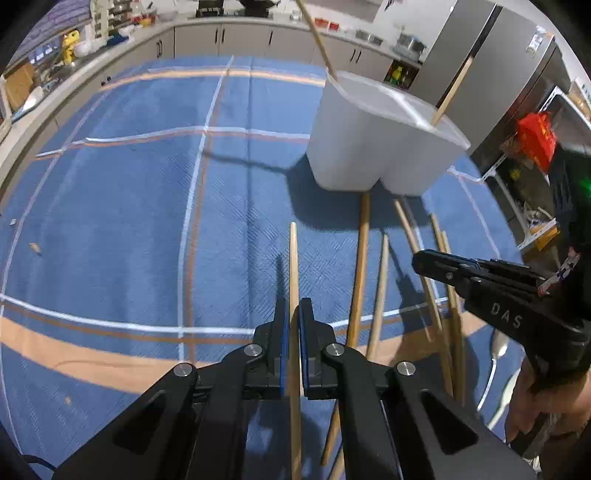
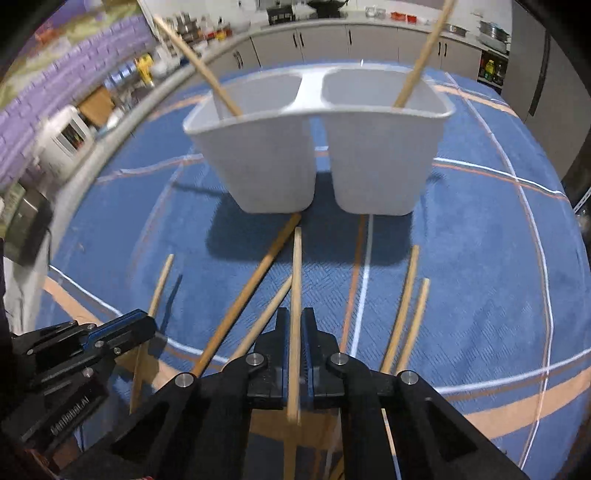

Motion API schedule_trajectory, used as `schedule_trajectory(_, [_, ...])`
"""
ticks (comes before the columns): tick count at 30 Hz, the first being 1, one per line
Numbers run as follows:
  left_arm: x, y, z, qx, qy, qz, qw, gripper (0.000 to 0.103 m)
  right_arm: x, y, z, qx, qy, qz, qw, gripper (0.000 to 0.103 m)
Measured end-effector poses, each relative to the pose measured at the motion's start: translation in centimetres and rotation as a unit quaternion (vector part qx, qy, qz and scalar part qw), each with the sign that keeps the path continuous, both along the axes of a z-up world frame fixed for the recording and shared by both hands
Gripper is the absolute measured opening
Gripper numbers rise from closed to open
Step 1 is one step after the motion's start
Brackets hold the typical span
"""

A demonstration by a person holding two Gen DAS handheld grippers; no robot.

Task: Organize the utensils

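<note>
A white two-compartment holder [image 1: 373,140] [image 2: 317,147] stands on the blue cloth, one wooden chopstick leaning in each compartment [image 2: 207,70] [image 2: 421,62]. My left gripper [image 1: 293,314] is shut on a wooden chopstick [image 1: 293,266] that points toward the holder. My right gripper [image 2: 295,325] is shut on another wooden chopstick [image 2: 296,266], its tip just short of the holder's base. Several loose chopsticks [image 1: 360,273] [image 2: 251,284] lie on the cloth in front of the holder. The right gripper also shows in the left wrist view [image 1: 424,258], the left one in the right wrist view [image 2: 144,325].
A blue cloth with white and orange stripes [image 1: 147,221] covers the table. Metal spoons [image 1: 495,354] lie at the right near the hand. Kitchen counters [image 1: 240,33] and a steel fridge [image 1: 480,55] stand behind.
</note>
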State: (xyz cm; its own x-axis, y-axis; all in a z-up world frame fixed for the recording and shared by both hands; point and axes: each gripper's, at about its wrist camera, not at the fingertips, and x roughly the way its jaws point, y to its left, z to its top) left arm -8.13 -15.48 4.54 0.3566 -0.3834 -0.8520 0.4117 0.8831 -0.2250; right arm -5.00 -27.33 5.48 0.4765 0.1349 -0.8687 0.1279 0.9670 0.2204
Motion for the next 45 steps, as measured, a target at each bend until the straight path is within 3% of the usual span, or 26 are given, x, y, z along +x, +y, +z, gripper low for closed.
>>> schedule_trajectory(7, [-3.5, 1.7, 3.5, -0.023, -0.043, 0.005, 0.9988, 0.005, -4.3, -0.9, 3.4, 0.024, -0.066, -0.025, 0.997, 0.006])
schedule_trajectory(16, [-8.7, 3.6, 8.1, -0.054, -0.106, 0.011, 0.9928, 0.005, -9.9, -0.9, 8.1, 0.017, -0.14, -0.03, 0.989, 0.006])
schedule_trajectory(24, [-12.1, 4.1, 11.1, -0.067, -0.154, 0.016, 0.9856, 0.005, -13.0, -0.7, 10.9, 0.0, -0.18, -0.029, 0.983, 0.006])
schedule_trajectory(36, [-13.0, 3.5, 15.2, -0.106, -0.195, 0.004, 0.9751, 0.005, -13.6, -1.2, 13.7, -0.012, -0.221, -0.035, 0.974, 0.006])
schedule_trajectory(45, [-9.3, 2.0, 19.2, -0.128, -0.241, 0.011, 0.9619, 0.005, -11.6, -1.5, 16.5, -0.025, -0.252, -0.027, 0.967, 0.006])
